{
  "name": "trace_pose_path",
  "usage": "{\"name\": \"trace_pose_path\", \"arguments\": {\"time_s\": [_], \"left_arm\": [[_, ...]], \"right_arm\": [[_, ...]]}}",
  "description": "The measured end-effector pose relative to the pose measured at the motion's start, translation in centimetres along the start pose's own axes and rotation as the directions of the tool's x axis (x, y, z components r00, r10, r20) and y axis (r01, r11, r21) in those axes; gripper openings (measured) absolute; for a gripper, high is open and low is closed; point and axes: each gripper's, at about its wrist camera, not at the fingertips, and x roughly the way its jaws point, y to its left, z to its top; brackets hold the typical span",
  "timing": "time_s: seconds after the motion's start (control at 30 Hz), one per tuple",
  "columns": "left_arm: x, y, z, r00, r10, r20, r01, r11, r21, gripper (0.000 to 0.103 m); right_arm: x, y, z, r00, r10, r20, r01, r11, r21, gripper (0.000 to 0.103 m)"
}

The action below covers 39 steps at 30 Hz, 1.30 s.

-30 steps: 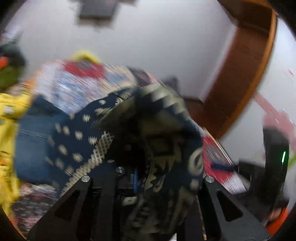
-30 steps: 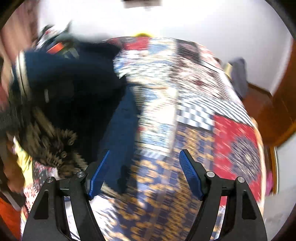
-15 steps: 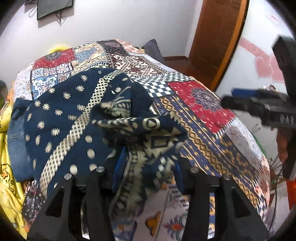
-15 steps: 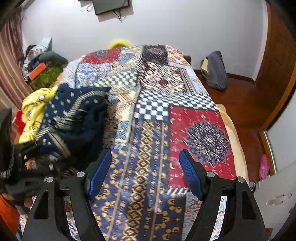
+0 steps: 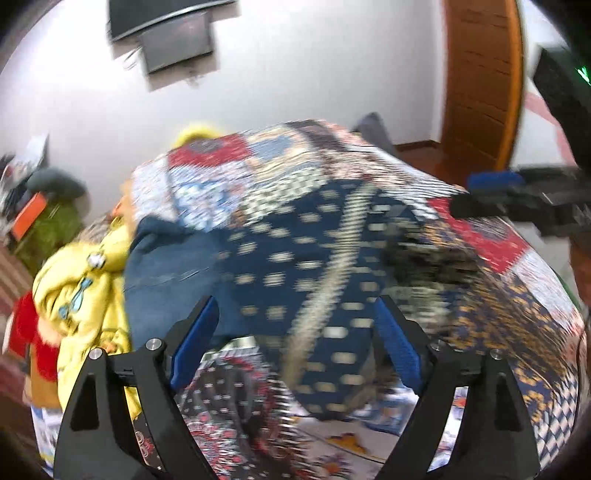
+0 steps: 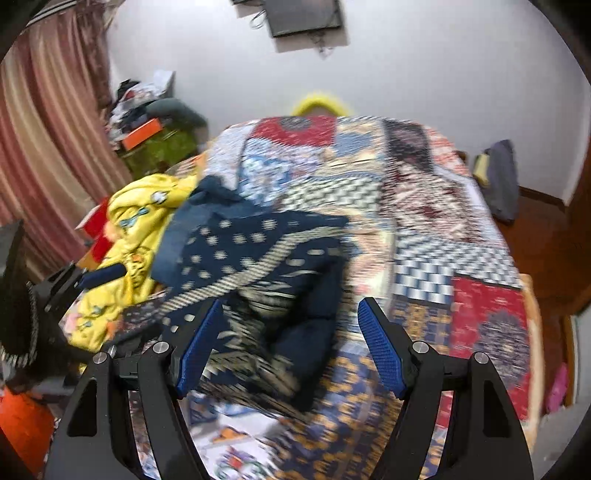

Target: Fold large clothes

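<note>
A navy garment (image 5: 295, 258) with cream dots and patterned bands lies crumpled on the patchwork bedspread (image 5: 517, 295). My left gripper (image 5: 295, 345) hovers over its near edge, jaws opening wide, and the pads touch nothing. In the right wrist view the same navy garment (image 6: 258, 258) lies bunched ahead of my right gripper (image 6: 290, 349), which stands open with nothing pressed between its blue pads. The right gripper (image 5: 480, 192) also shows at the right edge of the left wrist view. Both views are blurred by motion.
A yellow garment (image 6: 144, 221) and a blue denim piece (image 5: 166, 266) lie heaped at the bed's left side. A striped curtain (image 6: 44, 147) and cluttered shelf stand left. A screen (image 6: 303, 14) hangs on the wall, a wooden door (image 5: 480, 81) is right, a grey bag (image 6: 502, 177) on the floor.
The left gripper has let go of the navy garment and opened its jaws; the cloth dropped onto the bed. The right gripper stayed open and swung toward the garment.
</note>
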Motion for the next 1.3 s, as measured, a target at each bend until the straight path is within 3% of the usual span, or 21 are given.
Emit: {"name": "trace_pose_path", "arguments": {"time_s": [0.13,0.3,0.4,0.5,0.57,0.67,0.73,0.87,1.03,1.13,1.3], "left_arm": [[3.3,2.8,-1.0,0.997,-0.009,-0.08,0.002,0.996,-0.089,0.086],[4.1,3.5,-2.4,0.994,-0.087,-0.06,0.076,0.983,-0.168,0.087],[4.3,3.4,-3.2,0.993,-0.101,-0.056,0.09,0.981,-0.174,0.087],[4.9,3.0,-4.1,0.983,-0.165,-0.083,0.148,0.972,-0.185,0.087],[4.8,2.5,-4.5,0.98,-0.178,-0.09,0.16,0.97,-0.18,0.087],[4.1,2.1,-4.6,0.984,-0.153,-0.088,0.136,0.976,-0.167,0.087],[3.5,2.2,-4.3,0.985,-0.149,-0.087,0.133,0.977,-0.164,0.086],[2.4,2.8,-2.5,0.991,-0.126,-0.052,0.118,0.983,-0.141,0.086],[4.2,4.7,0.8,0.996,-0.084,-0.027,0.079,0.984,-0.16,0.086],[7.1,5.4,2.4,0.997,-0.047,-0.061,0.036,0.986,-0.164,0.086],[10.1,6.7,3.5,0.997,-0.034,-0.062,0.019,0.974,-0.227,0.086]], "right_arm": [[4.5,1.8,-0.3,0.996,0.022,-0.081,-0.025,0.999,-0.029,0.072],[8.3,0.9,-1.9,0.985,-0.055,-0.163,0.046,0.997,-0.057,0.072],[8.0,-2.3,-3.0,0.982,-0.099,-0.161,0.104,0.994,0.022,0.072],[6.2,-6.4,-4.4,0.989,-0.002,-0.148,0.029,0.982,0.184,0.073],[5.0,-8.1,-5.1,0.989,-0.019,-0.144,0.054,0.968,0.246,0.074],[2.5,-8.9,-5.6,0.982,-0.15,-0.116,0.175,0.954,0.244,0.074],[1.2,-9.1,-5.4,0.98,-0.17,-0.105,0.191,0.953,0.236,0.074],[-1.3,-7.9,-3.8,0.992,-0.119,-0.049,0.126,0.971,0.204,0.076],[0.0,-5.0,-0.6,1.0,-0.011,-0.004,0.012,0.989,0.147,0.076],[2.5,-3.3,0.6,1.0,0.018,-0.023,-0.016,0.993,0.118,0.076],[7.6,-2.4,1.1,0.994,-0.008,-0.108,0.015,0.998,0.063,0.076]]}}
